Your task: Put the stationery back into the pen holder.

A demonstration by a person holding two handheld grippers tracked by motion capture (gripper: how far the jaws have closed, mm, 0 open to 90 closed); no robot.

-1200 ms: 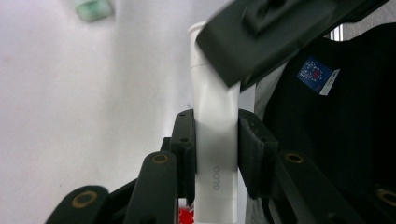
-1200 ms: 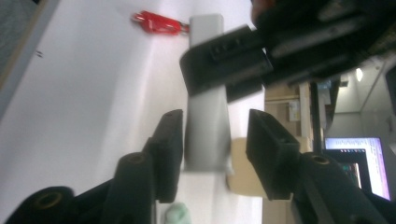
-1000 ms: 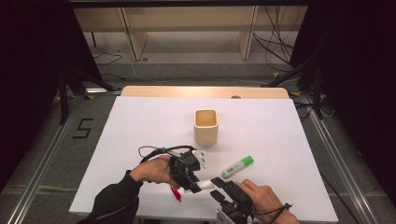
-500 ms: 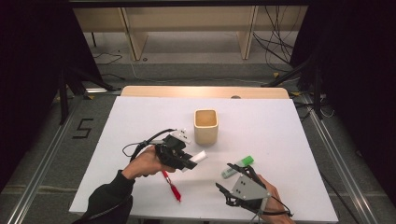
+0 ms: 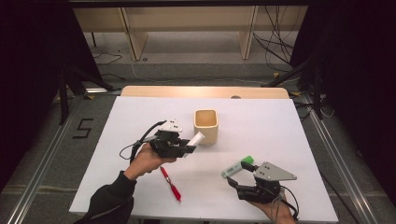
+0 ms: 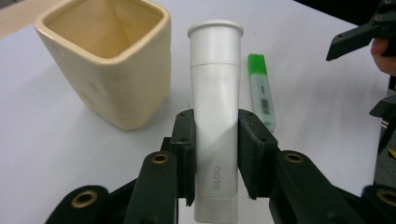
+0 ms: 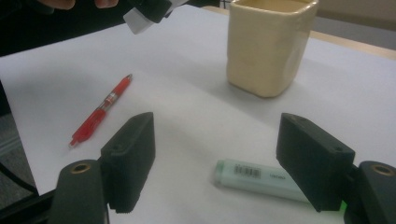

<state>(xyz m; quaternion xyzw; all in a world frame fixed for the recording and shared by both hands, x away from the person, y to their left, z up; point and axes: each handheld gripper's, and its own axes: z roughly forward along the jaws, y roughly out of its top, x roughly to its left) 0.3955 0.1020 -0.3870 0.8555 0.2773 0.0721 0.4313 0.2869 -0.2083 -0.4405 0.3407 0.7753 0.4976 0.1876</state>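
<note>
Our left gripper [image 6: 215, 154] has its two black jaws squeezed tight on a white glue stick [image 6: 215, 112]. The stick pokes out past the jaws, cap end first, and it is up off the table. In the high view the left gripper [image 5: 187, 148] holds the glue stick [image 5: 192, 140] so that its tip is close beside the cream cup [image 5: 206, 125], near the rim but not inside it yet.

Our right gripper [image 7: 219, 163] has its jaws wide apart. They have just been opening, and nothing is pinched between them. The green highlighter [image 7: 257, 179] lies flat on the table between the two jaws, and neither pad presses on it. In the high view the right gripper [image 5: 239, 179] sits at the near edge of the table with the highlighter [image 5: 237, 167] right in front of it.

A red pen [image 5: 170, 183] lies by itself on the white table [image 5: 289, 140], between our two hands.

We think we are putting the desk things into the cup, and the glue stick is the one going in now. Next we need to lift its tip over the rim, tilt it so it points down into the cup, and only then let go. If we let go too soon, it may hit the rim and roll away.
</note>
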